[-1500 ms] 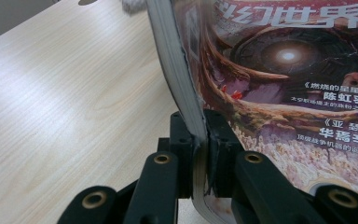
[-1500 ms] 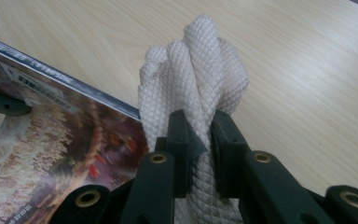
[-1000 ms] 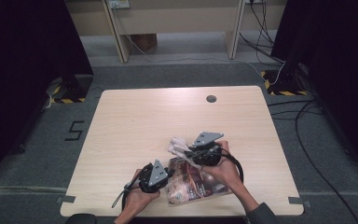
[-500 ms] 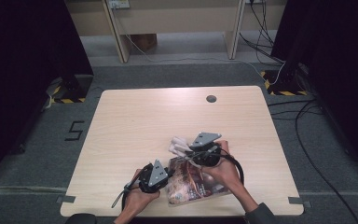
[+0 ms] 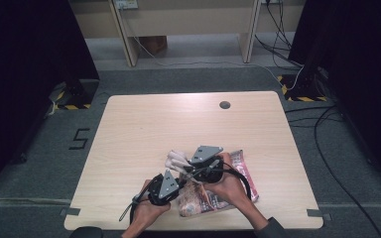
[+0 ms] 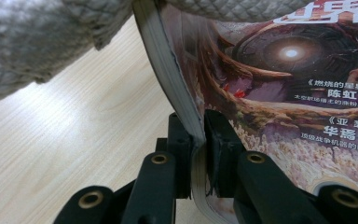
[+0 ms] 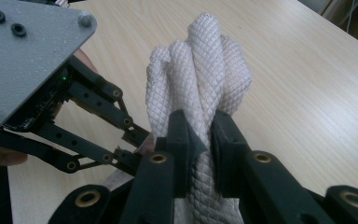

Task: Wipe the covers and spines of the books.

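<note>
While most of the pale wooden bench (image 5: 144, 129) lies bare, the work is crowded at its near edge.
A magazine (image 5: 213, 196) is lifted near that edge, its margin pinched by the closed left gripper (image 6: 196, 140); a bundle of white rope (image 7: 200, 79) is clamped in the closed right gripper (image 7: 199, 140) just above it. Grey floor, cables and dark curtains are seen around.

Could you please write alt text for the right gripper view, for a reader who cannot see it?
The right gripper is shut on a bundle of thick white braided rope, its loops standing up above the two black jaws. To the left, the left gripper with its grey three-cornered plate reaches in low over the pale wooden table.
</note>
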